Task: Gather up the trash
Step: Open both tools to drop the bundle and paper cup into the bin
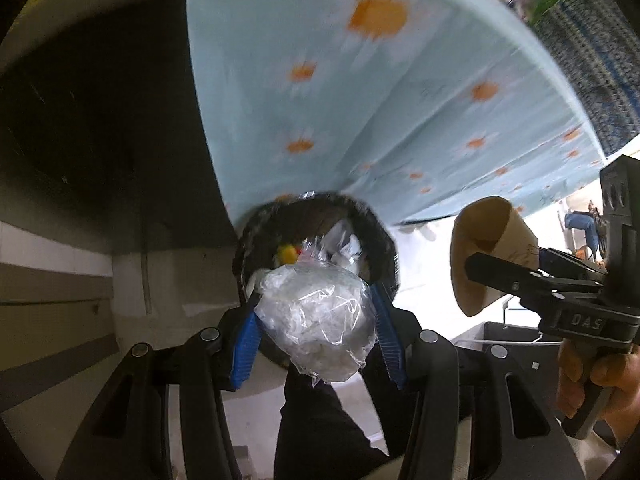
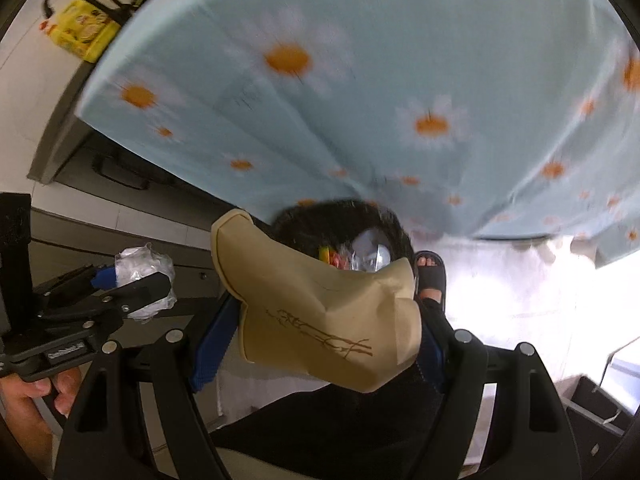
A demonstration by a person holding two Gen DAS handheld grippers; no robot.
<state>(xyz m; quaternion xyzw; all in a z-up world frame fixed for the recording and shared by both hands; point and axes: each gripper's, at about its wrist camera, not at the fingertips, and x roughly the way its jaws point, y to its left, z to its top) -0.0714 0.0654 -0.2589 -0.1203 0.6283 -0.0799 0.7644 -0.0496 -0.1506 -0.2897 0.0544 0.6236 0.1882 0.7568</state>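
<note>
My left gripper [image 1: 316, 320] is shut on a crumpled clear plastic bag [image 1: 320, 320] with white filling, held just above a black trash bin [image 1: 372, 220] that holds several scraps. My right gripper [image 2: 320, 328] is shut on a squashed tan paper cup [image 2: 320, 304] with a brown drawing, also over the same bin [image 2: 304, 216]. In the left wrist view the cup [image 1: 492, 252] and right gripper [image 1: 520, 280] show at the right. In the right wrist view the plastic bag [image 2: 140, 272] and left gripper [image 2: 132, 284] show at the left.
A table with a light blue daisy-print cloth [image 1: 380, 100] stands just beyond the bin. A yellow bag [image 2: 80, 32] lies on the floor at the far left. A person's sandalled foot [image 2: 430, 276] is beside the bin. A dark box [image 2: 600, 404] sits at the lower right.
</note>
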